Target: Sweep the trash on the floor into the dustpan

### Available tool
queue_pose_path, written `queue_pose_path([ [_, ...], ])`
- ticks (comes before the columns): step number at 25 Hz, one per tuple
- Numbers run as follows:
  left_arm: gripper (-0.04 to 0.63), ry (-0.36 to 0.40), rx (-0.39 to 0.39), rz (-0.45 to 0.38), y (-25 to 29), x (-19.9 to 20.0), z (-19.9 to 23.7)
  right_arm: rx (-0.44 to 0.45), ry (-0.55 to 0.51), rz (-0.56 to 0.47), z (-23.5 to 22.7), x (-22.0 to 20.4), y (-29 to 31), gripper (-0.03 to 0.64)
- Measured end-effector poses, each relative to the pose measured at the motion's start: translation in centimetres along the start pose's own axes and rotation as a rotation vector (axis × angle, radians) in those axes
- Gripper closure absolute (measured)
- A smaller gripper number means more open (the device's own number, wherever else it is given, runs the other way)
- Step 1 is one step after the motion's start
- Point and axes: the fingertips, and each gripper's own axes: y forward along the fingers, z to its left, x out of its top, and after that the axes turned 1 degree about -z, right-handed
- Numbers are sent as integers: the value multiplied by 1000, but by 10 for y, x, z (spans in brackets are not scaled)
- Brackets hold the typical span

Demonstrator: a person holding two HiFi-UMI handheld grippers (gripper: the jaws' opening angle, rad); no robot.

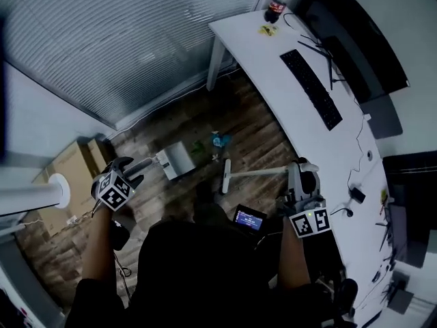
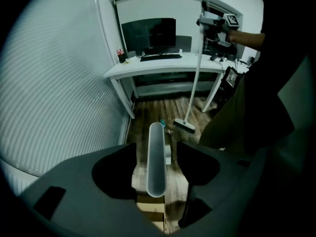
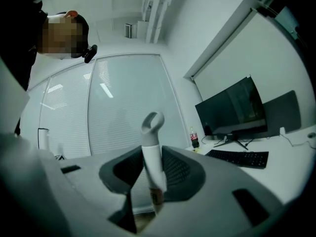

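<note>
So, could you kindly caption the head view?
Right gripper holds white broom; open left gripper straddles grey dustpan handle; teal trash nearby.

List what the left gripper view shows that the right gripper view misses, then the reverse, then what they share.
Only the left gripper view: wooden floor, broom head, teal trash, and the dustpan handle between open jaws. Only the right gripper view: the ceiling and the loop topping the gripped broom handle. Both: that handle, white desk, monitor, keyboard, cola bottle.
</note>
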Motion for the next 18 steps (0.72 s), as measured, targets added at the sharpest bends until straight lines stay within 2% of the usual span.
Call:
queue_pose_path([
  [4,370,-15,-20,78,22,-15,-3,59,-38,21,-16,-2,30,505],
  [8,459,-64,-4,92,31,-15,-2,94,-120,64,-37,-14,56,511],
  [14,462,-57,-2,116,33,-10,-2,124,-187,78,-58,-34,99,512],
  [18,465,-47,3,113,35,-8,-1,185,-295,71,-58,-43,129,514],
])
